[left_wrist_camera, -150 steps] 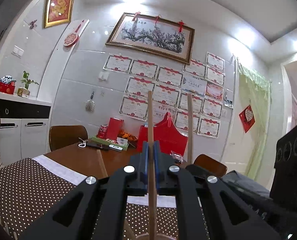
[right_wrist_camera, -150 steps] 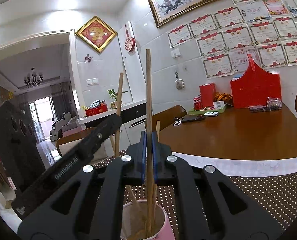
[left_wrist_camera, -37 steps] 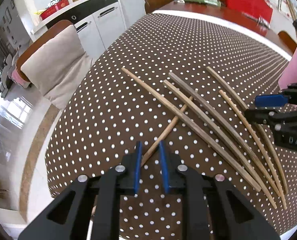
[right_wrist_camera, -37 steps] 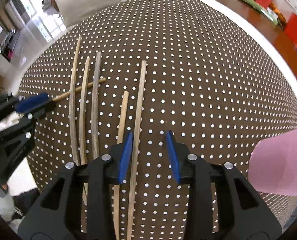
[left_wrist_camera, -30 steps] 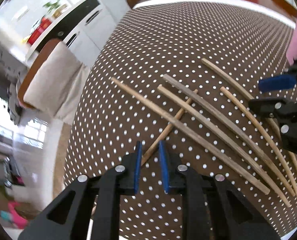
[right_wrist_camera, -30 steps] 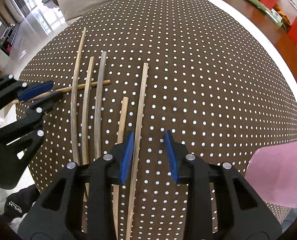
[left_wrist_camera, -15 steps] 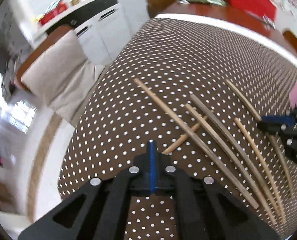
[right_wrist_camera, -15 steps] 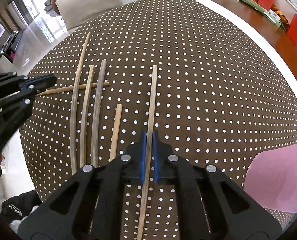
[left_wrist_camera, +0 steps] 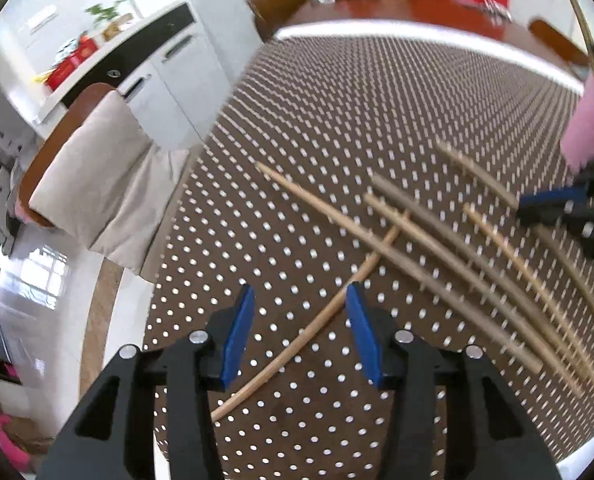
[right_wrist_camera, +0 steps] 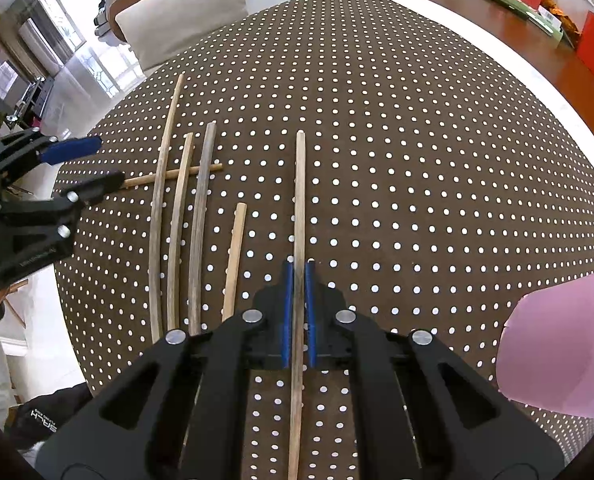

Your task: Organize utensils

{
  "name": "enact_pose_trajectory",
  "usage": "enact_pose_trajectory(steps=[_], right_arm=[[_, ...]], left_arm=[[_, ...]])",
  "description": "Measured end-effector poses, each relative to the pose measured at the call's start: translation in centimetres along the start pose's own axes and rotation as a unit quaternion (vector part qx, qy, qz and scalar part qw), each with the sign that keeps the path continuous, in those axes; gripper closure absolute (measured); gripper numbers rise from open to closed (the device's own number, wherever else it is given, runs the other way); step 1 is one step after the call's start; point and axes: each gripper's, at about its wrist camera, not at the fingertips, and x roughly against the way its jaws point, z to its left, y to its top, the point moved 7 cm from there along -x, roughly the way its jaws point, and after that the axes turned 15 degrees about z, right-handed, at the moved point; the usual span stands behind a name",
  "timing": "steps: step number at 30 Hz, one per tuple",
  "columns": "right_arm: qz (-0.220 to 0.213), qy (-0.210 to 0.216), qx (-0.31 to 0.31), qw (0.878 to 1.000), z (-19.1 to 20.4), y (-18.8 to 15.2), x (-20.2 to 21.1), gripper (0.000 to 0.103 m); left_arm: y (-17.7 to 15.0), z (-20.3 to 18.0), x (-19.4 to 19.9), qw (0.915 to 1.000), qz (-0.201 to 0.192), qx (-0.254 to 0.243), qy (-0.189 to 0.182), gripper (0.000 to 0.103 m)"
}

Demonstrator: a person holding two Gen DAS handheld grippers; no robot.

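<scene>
Chopsticks: the right hand-held gripper (right_wrist_camera: 298, 308) has just clamped one chopstick (right_wrist_camera: 299, 200) for lifting, while the left hand-held gripper (left_wrist_camera: 299, 332) is opening again over the crossed chopstick (left_wrist_camera: 317, 320), ungripped.

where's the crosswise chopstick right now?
The crosswise chopstick lies on the dotted tablecloth at the right wrist view's left, across three parallel chopsticks, its near end between the opening left gripper fingers, untouched.

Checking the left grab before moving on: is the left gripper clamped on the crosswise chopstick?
No: the left gripper has its jaws apart and opening, and the crosswise chopstick lies between them on the dotted tablecloth, touched by neither pad.
</scene>
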Motion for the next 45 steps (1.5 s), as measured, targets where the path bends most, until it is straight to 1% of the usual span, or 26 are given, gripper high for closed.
enact_pose_trajectory(steps=[1,2,6,7,8,9,11,13,17,19,21,22,23,24,32,33,34,35,40,43,44,45], right_arm=[[0.002,-0.001,0.0,1.0,0.2,0.0,-0.1,0.096],[0.002,-0.002,0.002,1.0,-0.1,-0.1,-0.1,0.096],[0.01,-0.007,0.005,1.0,0.3,-0.2,-0.2,0.096],[0.012,-0.007,0.006,1.0,0.3,-0.1,-0.3,0.096],[0.013,-0.007,0.006,1.0,0.3,0.0,-0.4,0.096],[0.015,-0.007,0.006,1.0,0.2,0.1,-0.4,0.097],[0.016,-0.005,0.006,1.0,0.1,0.2,-0.4,0.097],[0.017,-0.004,0.007,1.0,0.1,0.3,-0.5,0.097],[0.015,-0.003,0.007,1.0,0.0,0.3,-0.5,0.096],[0.016,-0.002,0.007,1.0,0.0,0.2,-0.5,0.096],[0.015,-0.002,0.008,1.0,0.0,0.2,-0.5,0.096],[0.014,-0.001,0.007,1.0,0.1,0.2,-0.5,0.096],[0.014,-0.001,0.007,1.0,0.1,0.1,-0.5,0.096],[0.014,0.0,0.007,1.0,0.1,0.1,-0.5,0.096],[0.013,0.0,0.007,1.0,0.0,0.1,-0.5,0.096],[0.013,-0.001,0.007,1.0,0.0,0.1,-0.6,0.096],[0.014,-0.001,0.007,1.0,0.0,0.1,-0.6,0.096],[0.014,-0.003,0.007,1.0,0.0,0.1,-0.6,0.096],[0.016,-0.001,0.005,1.0,0.0,-0.1,-0.6,0.097],[0.016,0.0,0.004,1.0,0.0,-0.1,-0.5,0.096],[0.015,0.0,0.004,1.0,0.0,-0.2,-0.5,0.096],[0.015,0.0,0.003,1.0,0.0,-0.3,-0.5,0.097]], left_arm=[[0.1,-0.5,-0.4,0.9999,0.01,-0.006,0.001,0.055],[0.1,-0.4,-0.5,0.9999,0.008,-0.01,-0.001,0.055],[0.1,-0.1,-0.9,0.9994,0.024,-0.026,-0.007,0.056],[0.1,-0.6,-0.8,0.9987,0.027,-0.043,-0.011,0.068],[0.4,-0.7,-0.7,0.9978,0.031,-0.056,-0.019,0.086],[0.8,-0.3,-0.5,0.9968,0.037,-0.067,-0.022,0.088],[0.7,-1.1,-0.5,0.9952,0.042,-0.089,0.01,0.091],[0.8,-1.3,-0.4,0.9948,0.045,-0.089,0.017,0.092],[0.9,-2.3,-0.2,0.9957,0.046,-0.08,0.003,0.093],[0.8,-2.6,0.0,0.9947,0.046,-0.092,-0.003,0.092],[0.5,-2.4,-0.2,0.994,0.048,-0.098,-0.011,0.092],[0.5,-2.4,-0.3,0.9939,0.047,-0.099,-0.011,0.089],[0.3,-2.2,-0.3,0.9939,0.047,-0.099,-0.009,0.084],[0.2,-2.0,-0.3,0.9939,0.047,-0.1,-0.006,0.083],[0.3,-0.9,-0.5,0.993,0.055,-0.1,-0.029,0.083],[0.4,-0.8,-0.6,0.9931,0.057,-0.097,-0.033,0.083],[0.5,-0.6,-0.8,0.993,0.059,-0.095,-0.037,0.09],[0.6,-0.6,-0.9,0.9926,0.062,-0.09,-0.052,0.093],[0.9,0.6,-1.4,0.9944,0.062,-0.04,-0.077,0.094],[0.8,1.9,-1.8,0.993,0.06,0.011,-0.101,0.095],[0.8,3.2,-2.1,0.9901,0.059,0.062,-0.111,0.097],[0.6,3.9,-2.3,0.9856,0.056,0.097,-0.127,0.097]])
